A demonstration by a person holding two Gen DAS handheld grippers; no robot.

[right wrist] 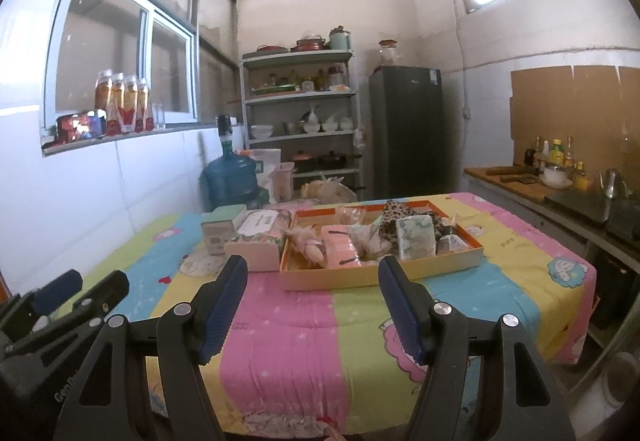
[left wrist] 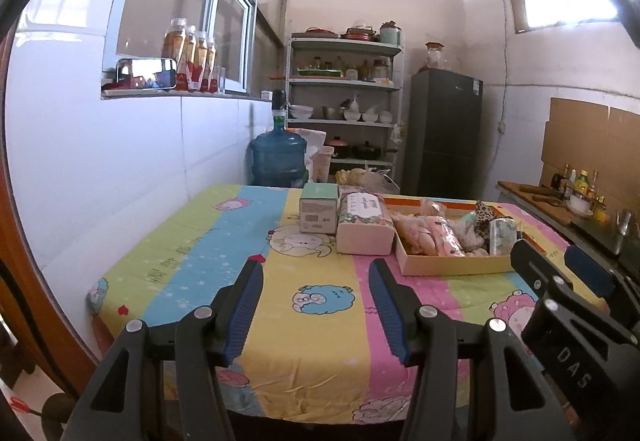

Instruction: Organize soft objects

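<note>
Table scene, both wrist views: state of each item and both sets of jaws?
left gripper: jaws open, empty
right gripper: jaws open, empty
orange tray: on the table, filled with soft packets
tissue pack: lying beside the tray, outside it
green-topped box: upright, next to the tissue pack

The soft items in the orange-rimmed tray [right wrist: 384, 273] overlap, so the lower ones are largely covered (a leopard-print piece [right wrist: 394, 215] lies over several). Print on the tissue pack [left wrist: 362, 227] and the small green-topped box [left wrist: 318, 215] is too small to be read. The right gripper [left wrist: 560, 261] is cut off at the left wrist view's edge. Shelf [right wrist: 300, 121] contents are perhaps bowls and jars.
</note>
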